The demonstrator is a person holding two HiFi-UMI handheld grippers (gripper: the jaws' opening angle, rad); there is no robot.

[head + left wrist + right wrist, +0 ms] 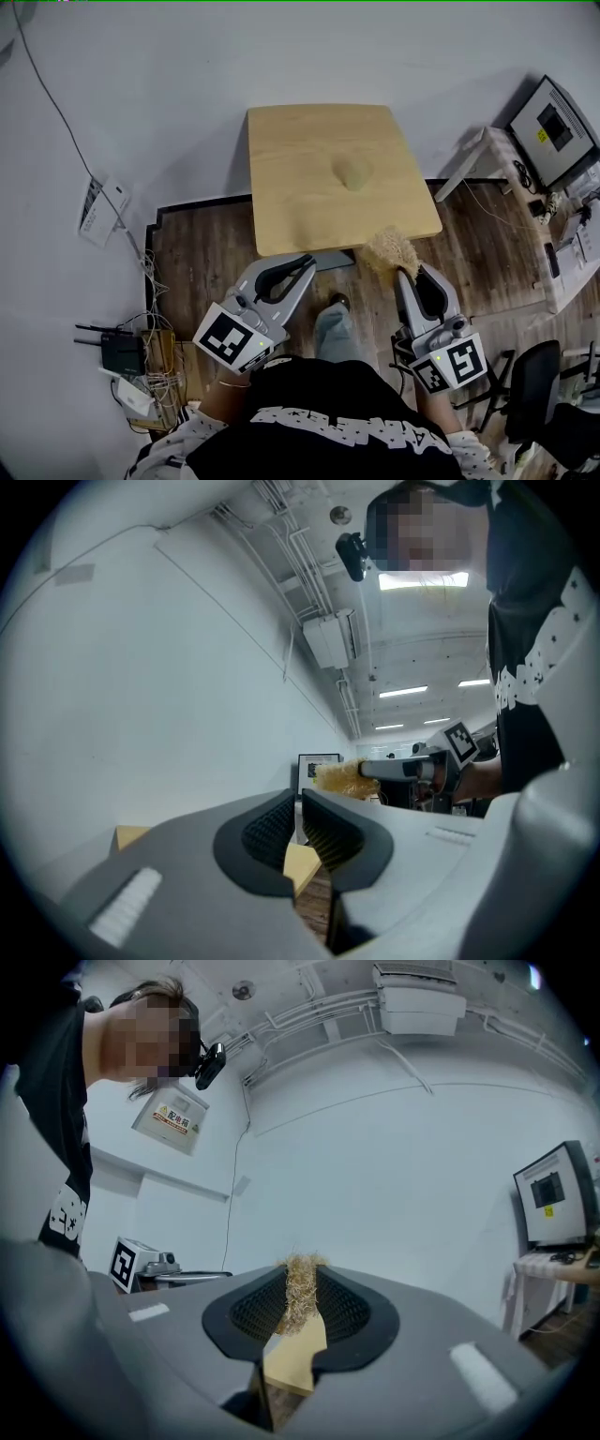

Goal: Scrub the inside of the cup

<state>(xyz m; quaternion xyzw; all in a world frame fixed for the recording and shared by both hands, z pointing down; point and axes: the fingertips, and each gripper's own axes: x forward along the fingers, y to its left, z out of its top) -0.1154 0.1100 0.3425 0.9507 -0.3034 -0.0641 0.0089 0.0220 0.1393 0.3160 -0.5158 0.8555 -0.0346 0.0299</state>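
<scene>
A tan cup [352, 173] stands near the middle of the small wooden table [281, 206]. Both grippers hang off the table's near edge, apart from the cup. My right gripper [409, 273] is shut on a straw-coloured fibrous scrubber [392, 251], whose fibres show pinched between the pads [300, 1293]. My left gripper [307, 262] is shut with nothing between its fingers, its pads meeting [298, 832]. In the left gripper view the scrubber [339, 777] and the right gripper's body [412, 769] show to the right. The cup is in neither gripper view.
The table stands on a dark wood floor patch [197, 253] by a white wall. A router and cables [122, 352] lie at the left. At the right are a monitor [555, 127] on a side table and an office chair [530, 384]. My knee [334, 328] is below the table's edge.
</scene>
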